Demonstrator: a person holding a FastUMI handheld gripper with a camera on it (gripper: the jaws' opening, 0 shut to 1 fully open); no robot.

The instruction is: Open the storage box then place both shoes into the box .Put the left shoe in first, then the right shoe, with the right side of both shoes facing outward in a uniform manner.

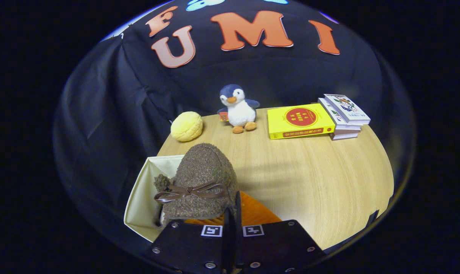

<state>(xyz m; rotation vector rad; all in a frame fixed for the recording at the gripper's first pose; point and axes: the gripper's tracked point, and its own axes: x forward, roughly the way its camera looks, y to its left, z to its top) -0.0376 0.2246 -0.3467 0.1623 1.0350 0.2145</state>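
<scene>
Fuzzy brown shoe [203, 179], soft and light, hangs over the open box [140, 205]; hand-held gripper [230, 224] pinches its heel rim, fingers nearly pressed together; collar likely gives.

Legible markings: none can be read outright. Yellow book [300, 121], lying flat on the table: red round emblem with small characters and a red strip along its spine, both too small to make out. Stack of white books [344, 114] just beside it: printed covers, text illegible. Gripper [232, 222] (fingers drawn close together): two square black-and-white coded tags, no wording.
</scene>
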